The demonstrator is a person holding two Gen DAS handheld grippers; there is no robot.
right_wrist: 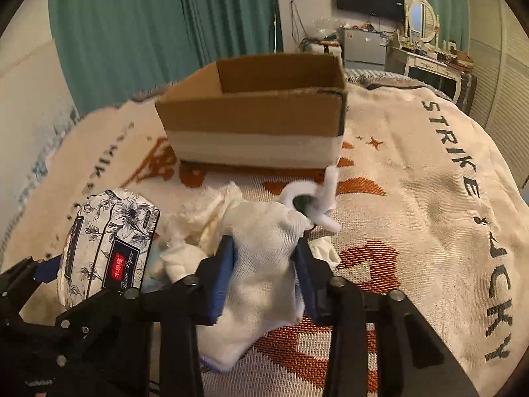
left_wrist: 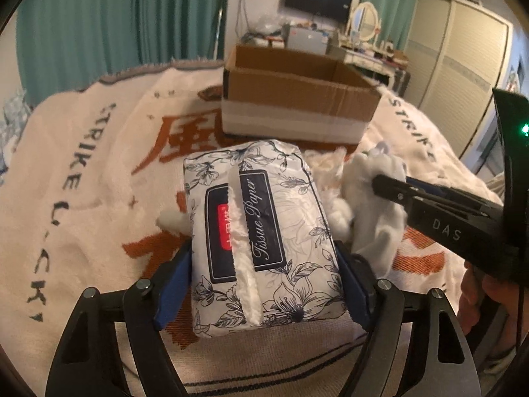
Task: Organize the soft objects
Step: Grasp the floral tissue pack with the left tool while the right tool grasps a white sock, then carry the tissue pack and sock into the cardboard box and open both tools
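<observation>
Both loaded: left gripper (left_wrist: 264, 274) clamps tissue pack (left_wrist: 258, 228), right gripper (right_wrist: 264, 264) grips white cloth (right_wrist: 261, 264). We lift clear, drop into cardboard box (right_wrist: 254, 112).

left wrist: close, facing box (left_wrist: 297, 99) | right wrist: close, same box (right_wrist: 258, 115)

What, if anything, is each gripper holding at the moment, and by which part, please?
The left gripper clamps the tissue paper pack by its long sides, near one end; the right gripper pinches a white knitted glove across its middle.
</observation>
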